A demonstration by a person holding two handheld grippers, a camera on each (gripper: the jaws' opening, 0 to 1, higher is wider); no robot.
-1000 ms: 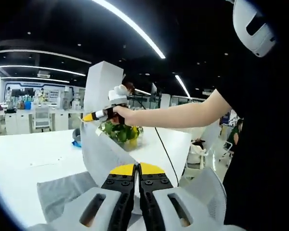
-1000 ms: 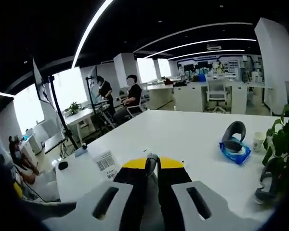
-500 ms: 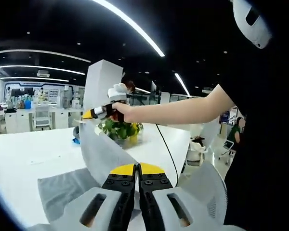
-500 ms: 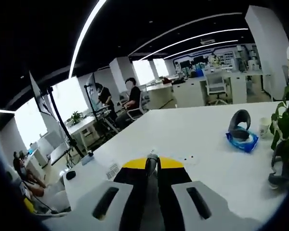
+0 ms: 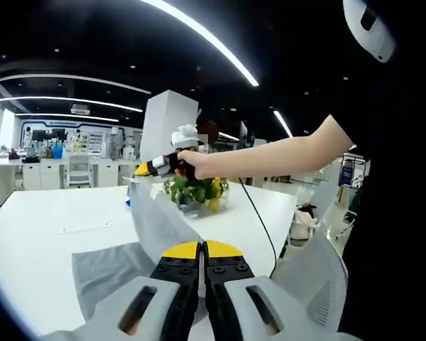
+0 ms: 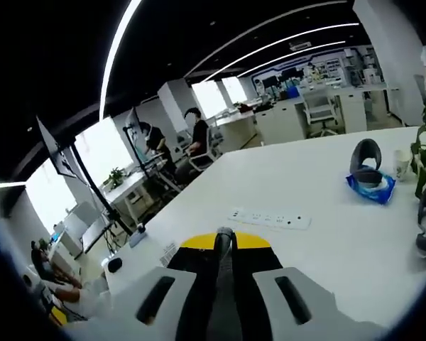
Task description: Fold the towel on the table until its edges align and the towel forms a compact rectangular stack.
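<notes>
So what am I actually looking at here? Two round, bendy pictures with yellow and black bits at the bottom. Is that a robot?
No robot: a person holds a two-jaw gripper in each hand, and a wide-angle camera rides on each one, so the pictures curve. In the left gripper view, the left gripper rises from the bottom, its jaws closed on the grey towel, part of which lies on the white table. Further off, the person's hand holds the right gripper up in the air, lifting another part of the towel. A potted plant stands behind. The right gripper view looks along that raised gripper's own jaws, shut on a grey edge of towel. Beyond lie a white power strip, a blue packet with a dark object on it, and a white cup. People sit at desks in the background.
</notes>
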